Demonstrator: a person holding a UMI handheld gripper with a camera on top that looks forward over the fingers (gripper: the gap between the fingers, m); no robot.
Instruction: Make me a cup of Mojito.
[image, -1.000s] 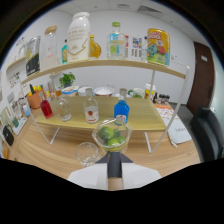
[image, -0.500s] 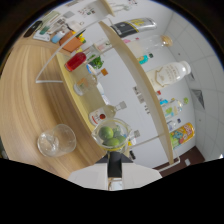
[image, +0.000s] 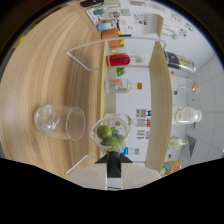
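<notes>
The view is rolled a quarter turn, so the wooden table stands on edge. My gripper is shut on a small clear glass holding green lime pieces and mint leaves. That glass lies tipped on its side just ahead of the fingers. An empty clear glass stands on the table right beside its mouth; whether they touch is unclear. Only the white base and a dark part of the fingers show beneath the held glass.
A two-level wooden shelf on a white wire frame carries bottles: a red one, a clear one, and larger ones on the top board. An orange cup and small items lie beyond.
The view has rolled from upright to a quarter turn. The glass of limes stayed between my fingers and tipped over. The empty glass now appears larger and closer beside it.
</notes>
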